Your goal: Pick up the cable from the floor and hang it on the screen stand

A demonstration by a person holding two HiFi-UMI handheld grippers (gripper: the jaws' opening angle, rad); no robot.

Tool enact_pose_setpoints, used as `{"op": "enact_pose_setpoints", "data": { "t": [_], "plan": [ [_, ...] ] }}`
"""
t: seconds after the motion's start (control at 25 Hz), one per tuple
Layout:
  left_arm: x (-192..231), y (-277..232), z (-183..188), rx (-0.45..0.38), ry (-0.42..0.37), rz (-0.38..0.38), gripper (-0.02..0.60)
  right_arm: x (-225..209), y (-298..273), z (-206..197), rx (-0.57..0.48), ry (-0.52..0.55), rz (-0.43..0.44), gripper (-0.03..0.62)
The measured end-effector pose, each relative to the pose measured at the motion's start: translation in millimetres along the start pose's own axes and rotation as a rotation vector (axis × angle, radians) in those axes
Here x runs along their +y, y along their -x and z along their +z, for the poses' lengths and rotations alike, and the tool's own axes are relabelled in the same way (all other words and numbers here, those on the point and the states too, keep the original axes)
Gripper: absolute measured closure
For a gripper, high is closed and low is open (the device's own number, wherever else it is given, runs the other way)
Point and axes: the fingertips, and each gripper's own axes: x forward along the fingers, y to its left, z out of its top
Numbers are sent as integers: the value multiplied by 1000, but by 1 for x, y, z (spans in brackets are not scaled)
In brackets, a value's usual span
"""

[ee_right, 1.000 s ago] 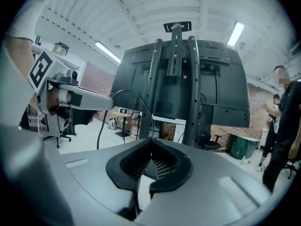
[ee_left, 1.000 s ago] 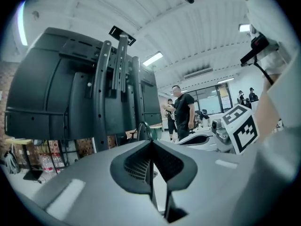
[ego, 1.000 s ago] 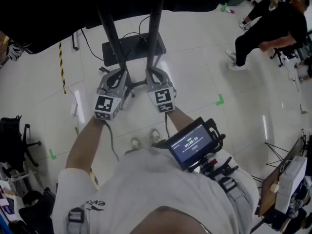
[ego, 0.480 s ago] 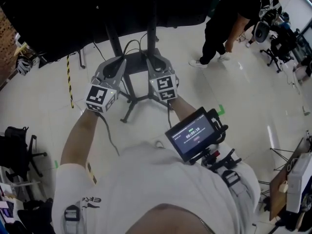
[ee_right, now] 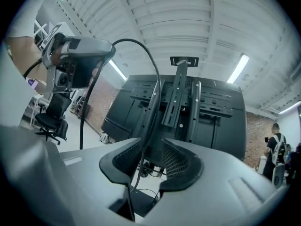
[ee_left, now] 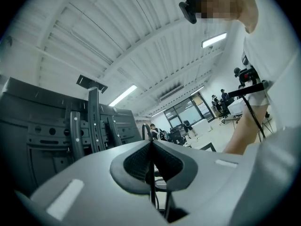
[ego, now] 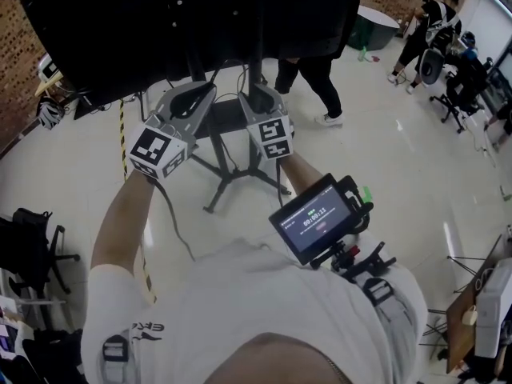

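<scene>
the person has both tools raised to the back of the big dark screen (ego: 160, 22), which fills the head view from 10 to 1 o'clock. the left gripper (ego: 200, 94) sits at about 11 o'clock and the right gripper (ego: 258, 104) just beside it at 12, either side of the screen stand (ego: 258, 62), whose legs spread on the pale floor (ego: 384, 182) below.

in the left gripper view its fingers (ee_left: 136, 161) are pressed together on the thin black cable (ee_left: 151, 185), which runs down out of the seam between them.

in the right gripper view the fingers (ee_right: 181, 161) stand apart (they have just been opening). the cable (ee_right: 143, 159) passes through the gap, close to the left finger, and i can't tell if it touches. it arcs up and over toward the other tool at 10 o'clock. the stand's slotted bracket (ee_right: 181, 93) is straight ahead.

a small monitor (ego: 314, 224) rides on the person's chest at 4 o'clock, and other people (ego: 308, 78) stand at 1 o'clock.
</scene>
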Motion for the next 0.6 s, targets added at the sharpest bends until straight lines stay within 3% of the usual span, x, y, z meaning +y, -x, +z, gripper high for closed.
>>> {"op": "enact_pose_setpoints", "data": {
  "t": [0.08,0.2,0.6],
  "plan": [
    [0,-2,10,-13,-9,-11,568,-3,-1,9,-18,7,-8,458],
    [4,-2,21,-25,-13,-18,568,-12,-2,19,-37,17,-51,532],
    [0,-5,37,-40,-36,-61,568,-13,-7,40,-76,8,-21,505]
  ]
}}
